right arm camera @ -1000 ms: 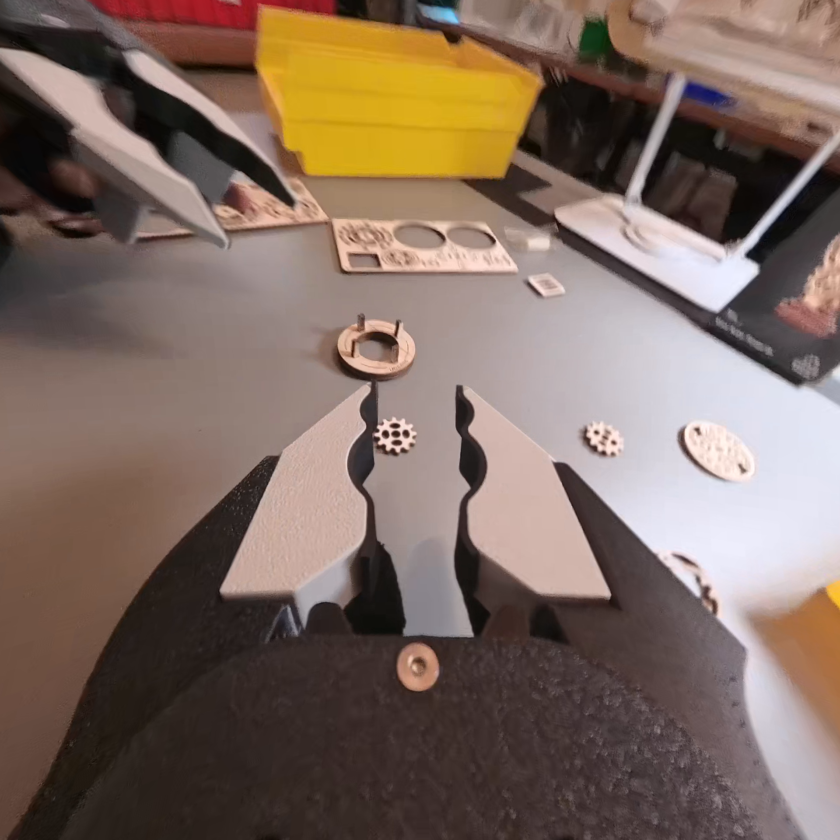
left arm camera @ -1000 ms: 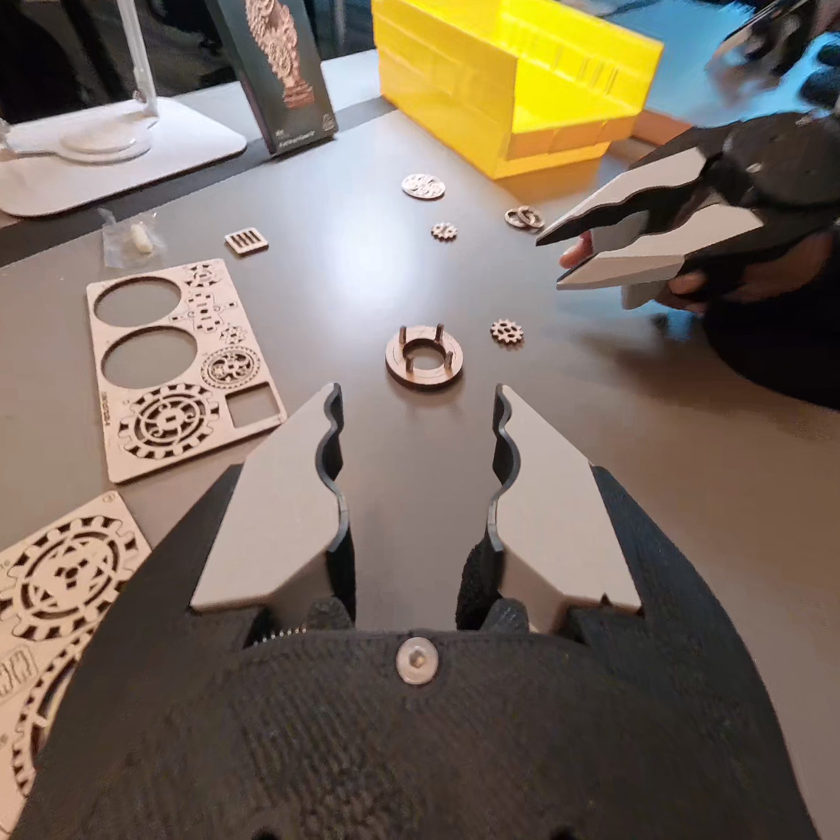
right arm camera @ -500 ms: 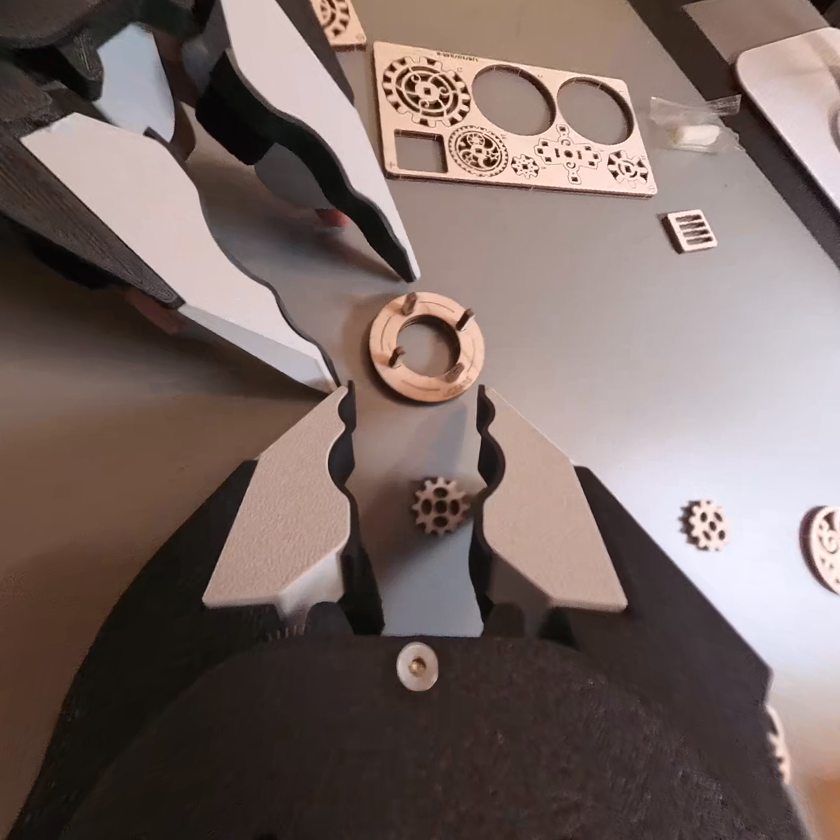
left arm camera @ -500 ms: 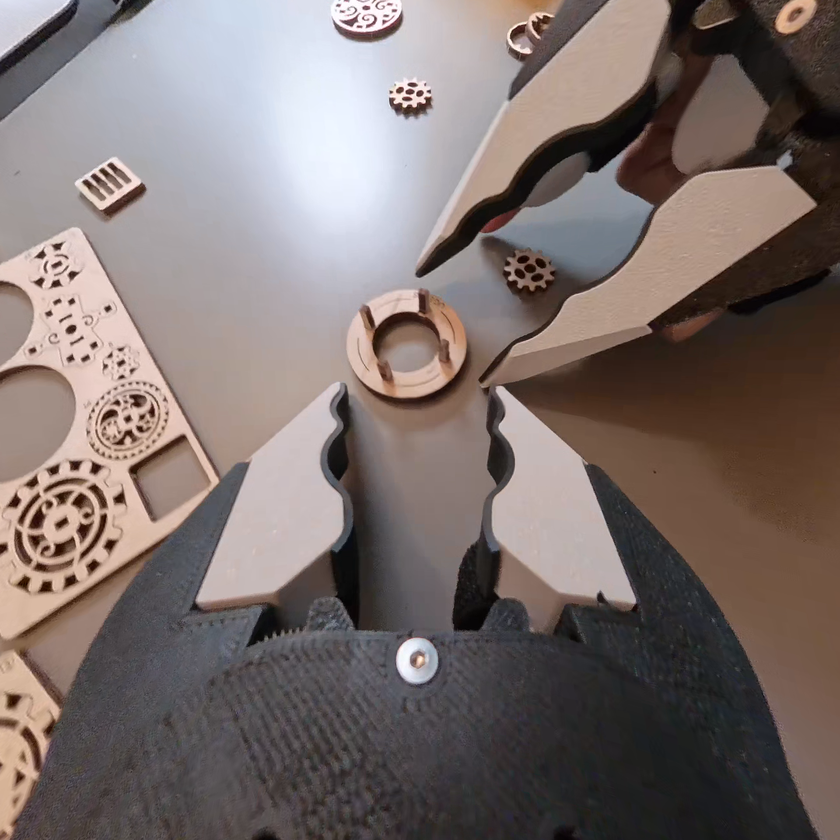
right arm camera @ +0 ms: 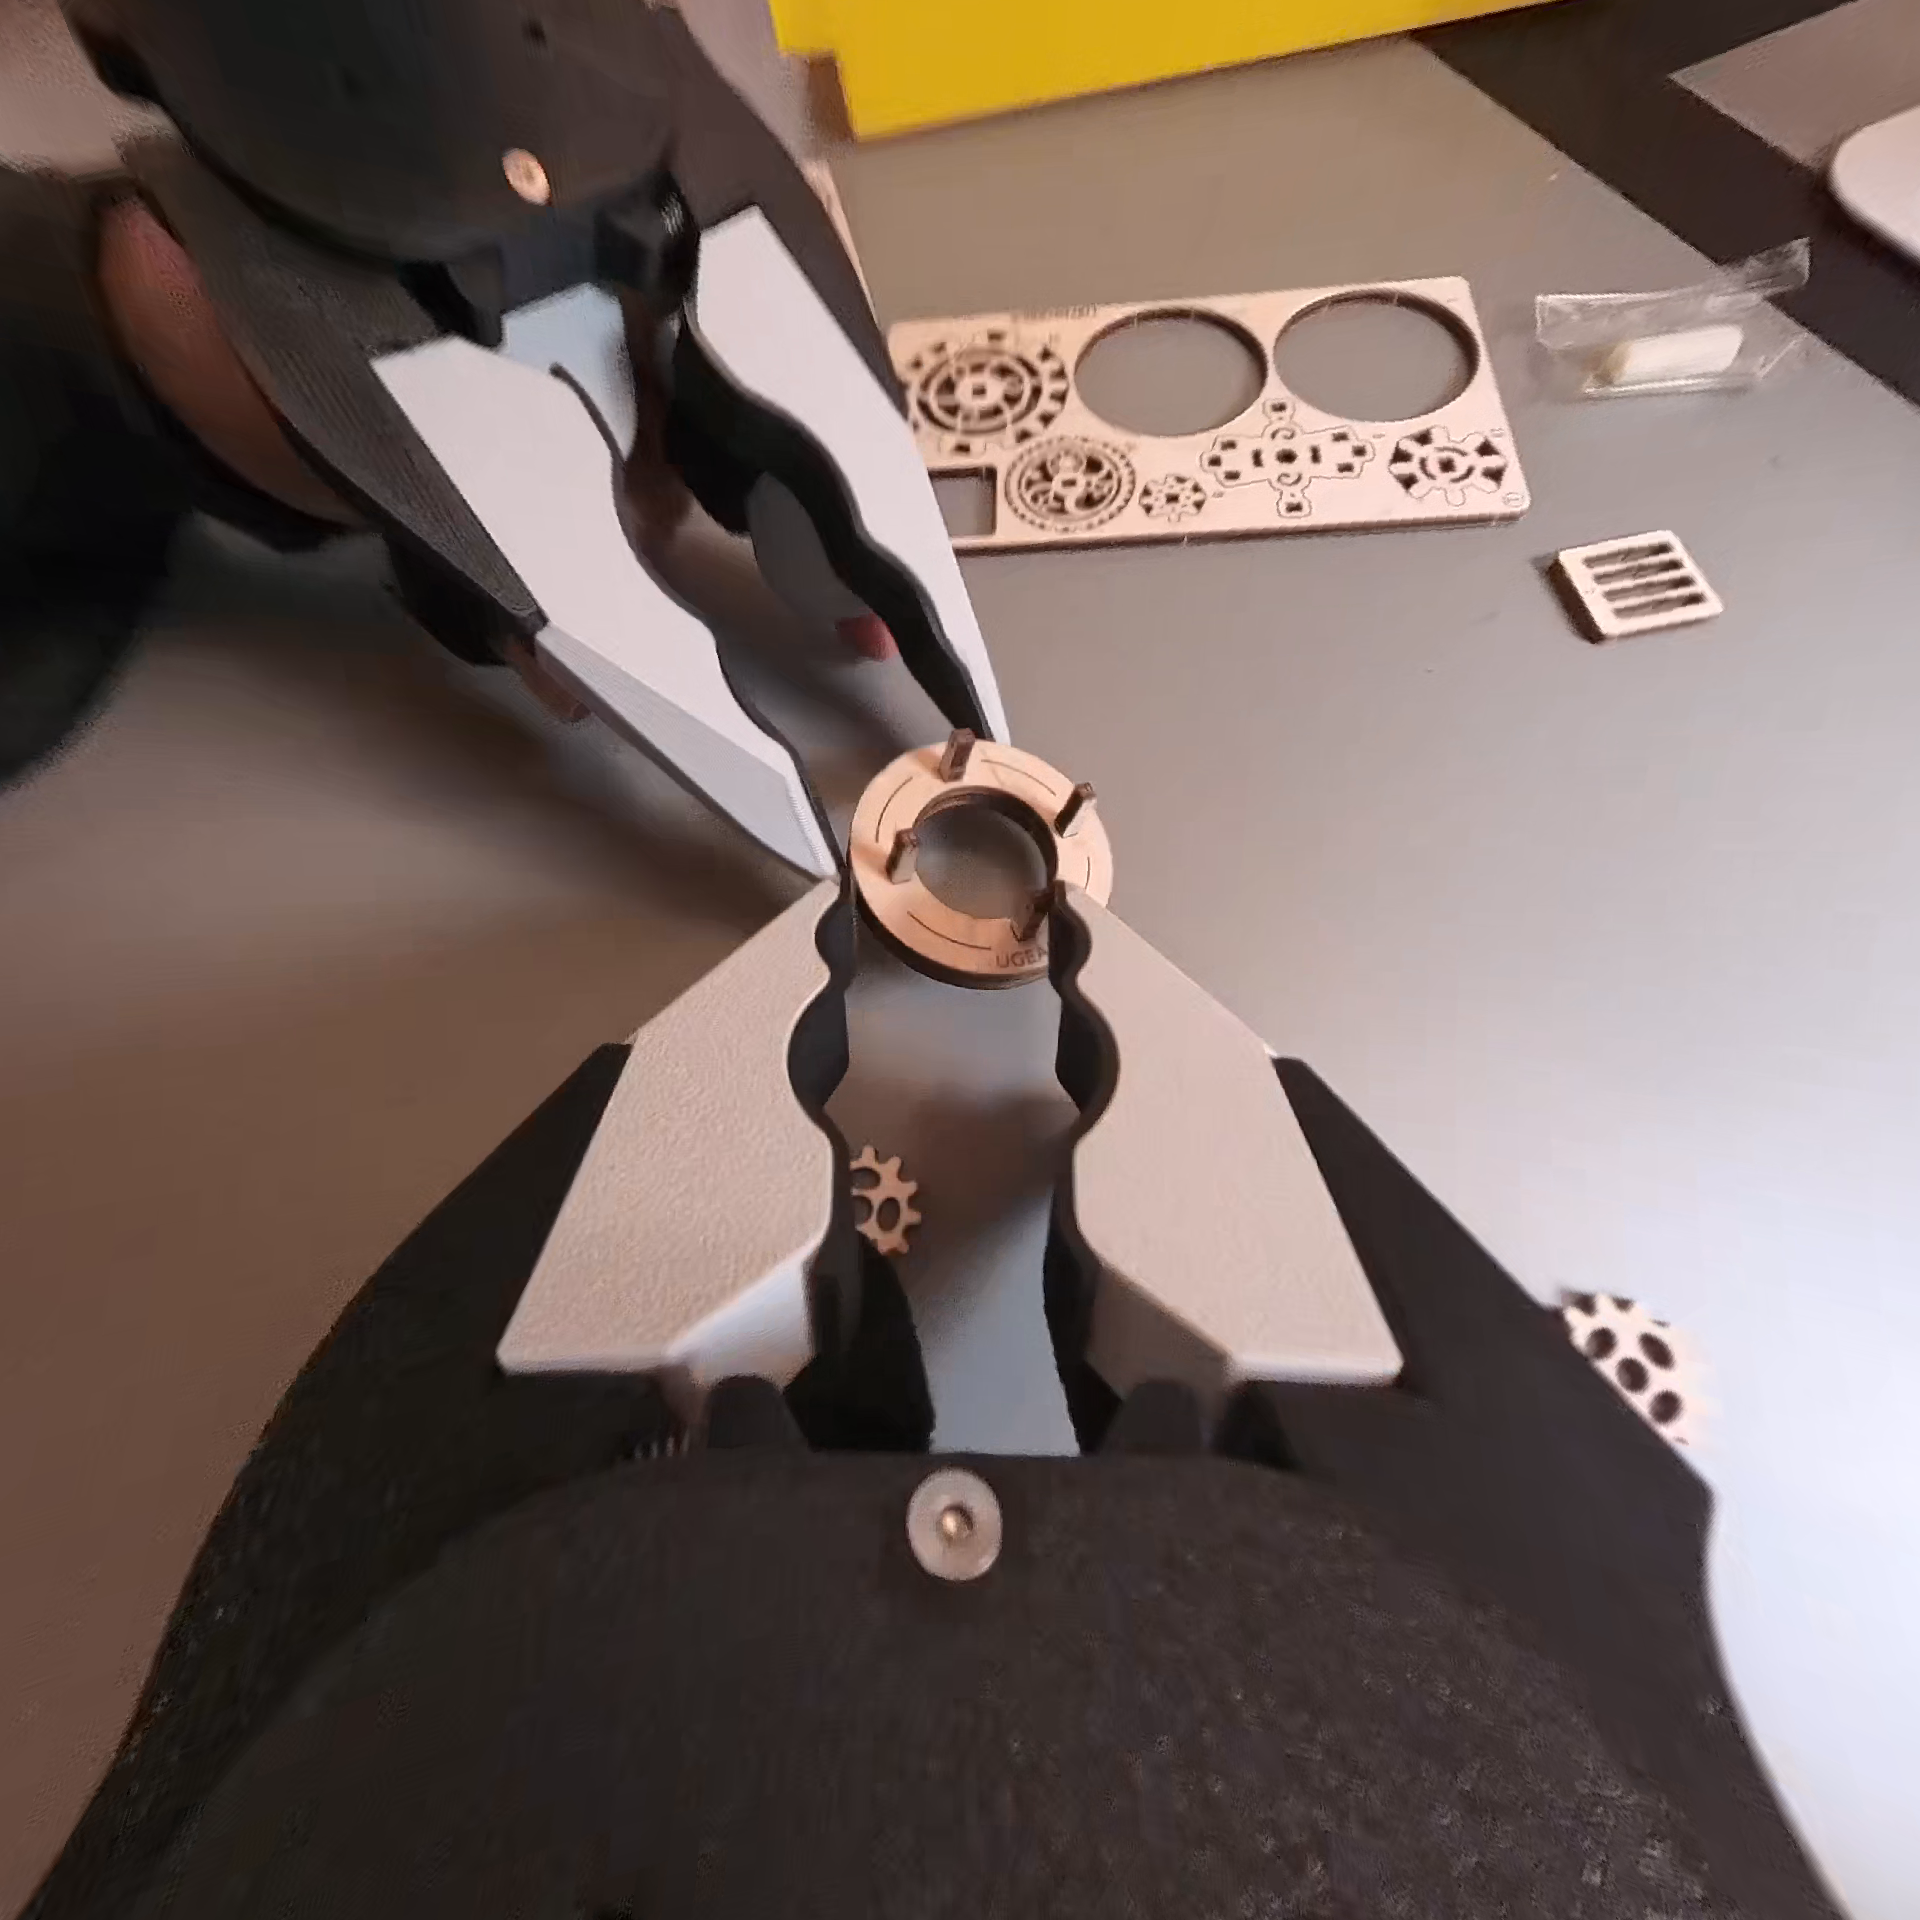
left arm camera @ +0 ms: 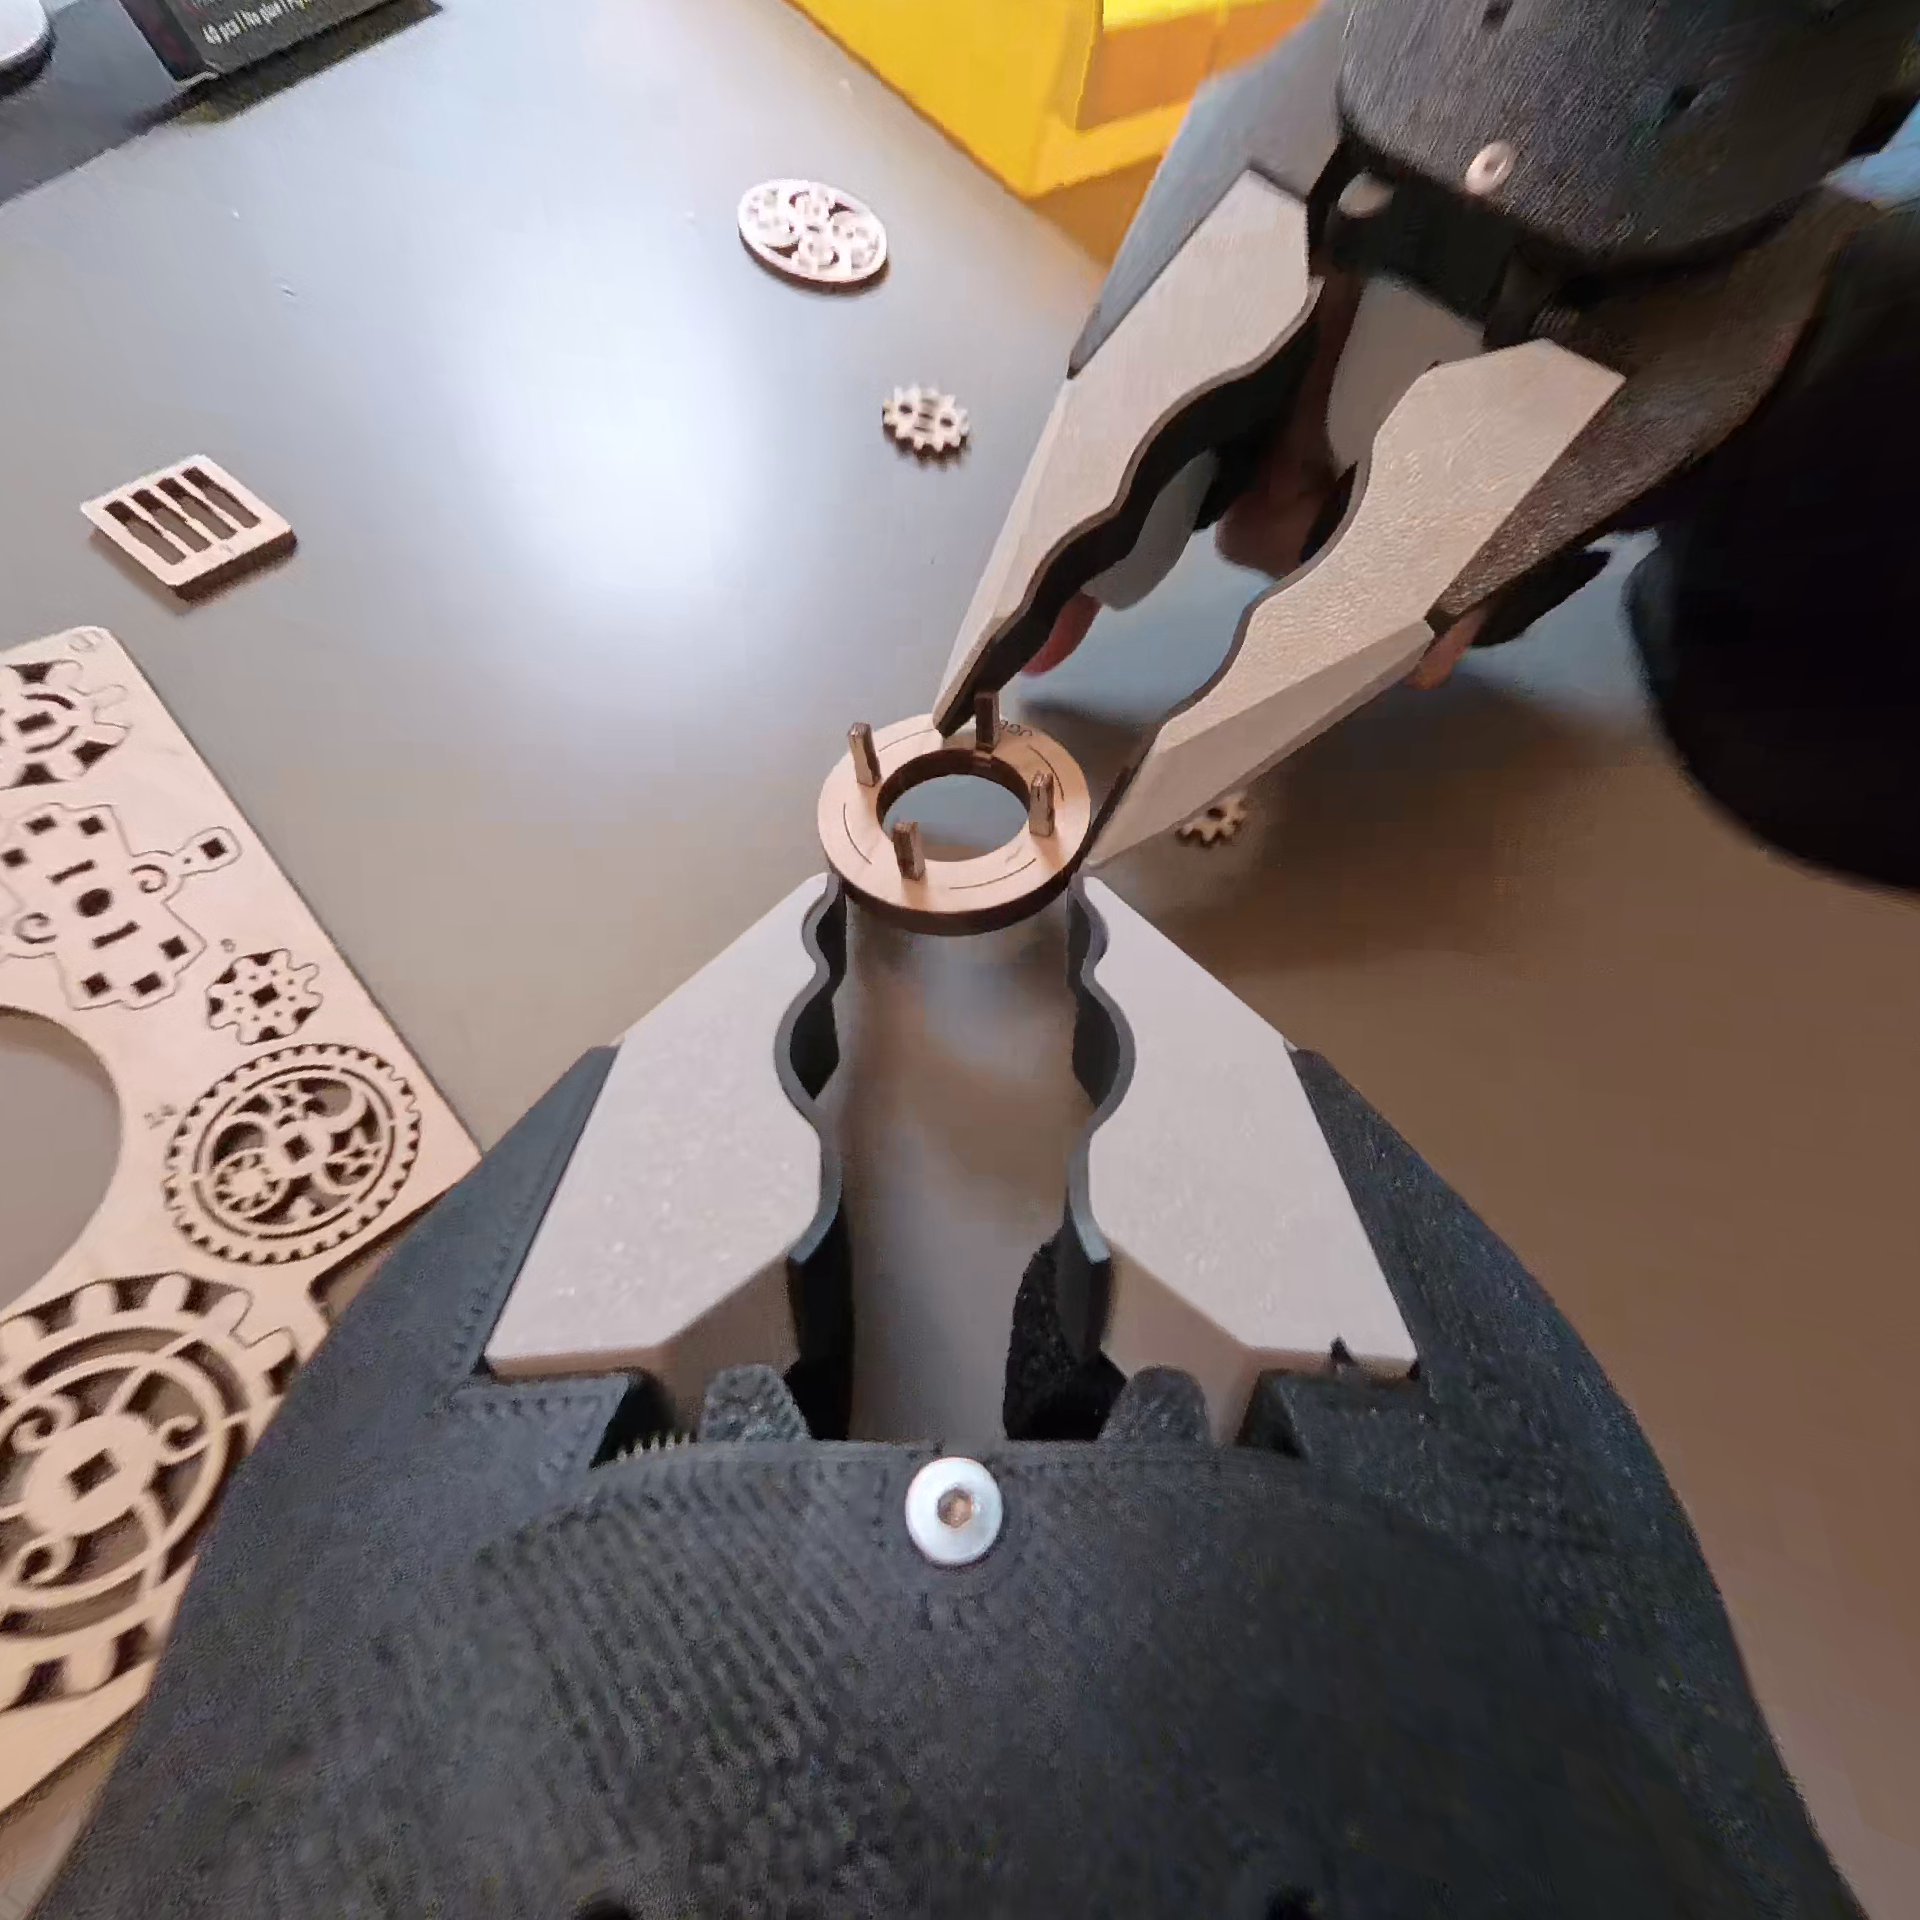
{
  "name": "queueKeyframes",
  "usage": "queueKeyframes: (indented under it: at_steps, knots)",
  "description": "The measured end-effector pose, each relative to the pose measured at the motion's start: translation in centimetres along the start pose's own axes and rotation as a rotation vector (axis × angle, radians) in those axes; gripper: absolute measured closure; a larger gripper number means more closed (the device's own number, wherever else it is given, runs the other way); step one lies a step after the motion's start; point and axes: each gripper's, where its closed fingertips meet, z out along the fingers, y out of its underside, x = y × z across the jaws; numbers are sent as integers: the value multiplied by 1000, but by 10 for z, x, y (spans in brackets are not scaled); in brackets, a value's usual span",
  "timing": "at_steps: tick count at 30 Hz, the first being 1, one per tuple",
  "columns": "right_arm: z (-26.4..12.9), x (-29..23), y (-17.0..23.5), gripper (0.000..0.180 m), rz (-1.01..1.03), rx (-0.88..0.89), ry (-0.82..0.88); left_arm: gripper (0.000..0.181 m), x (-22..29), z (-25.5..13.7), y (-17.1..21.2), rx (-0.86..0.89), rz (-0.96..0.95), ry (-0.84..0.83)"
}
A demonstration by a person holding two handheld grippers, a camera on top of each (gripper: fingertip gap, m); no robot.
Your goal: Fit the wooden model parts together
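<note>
At table centre: my left gripper (left arm camera: 951, 894) and right gripper (right arm camera: 951, 920), both spread, flank the pegged ring (left arm camera: 954, 823).
Done: four pegs seated.
Left: small gears (left arm camera: 925, 419) unfitted.

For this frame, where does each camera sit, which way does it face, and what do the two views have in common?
Left wrist view: sits on the left gripper, looking forward and down along its open fingers at the wooden ring with pegs; the right gripper and fingers of the hand holding it enter from the upper right.
Right wrist view: sits on the right gripper, facing the opposite way across the grey table; the left gripper comes in from the upper left.
Shared: the ring, both grippers, the punched wooden sheet, the slotted square piece.
</note>
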Motion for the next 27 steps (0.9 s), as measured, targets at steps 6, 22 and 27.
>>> queueKeyframes:
  at_steps: [6,22,27]
  knots:
    - [-24,1,-22,148,329,197,-247,142,9,-12,-28,149,-292,214]
    - [-14,-21,4,140,-187,7,-38,120,14,-12,23,-94,81,25]
    - [-53,-14,31,146,-238,-168,42,100,9,1,24,-112,178,-35]
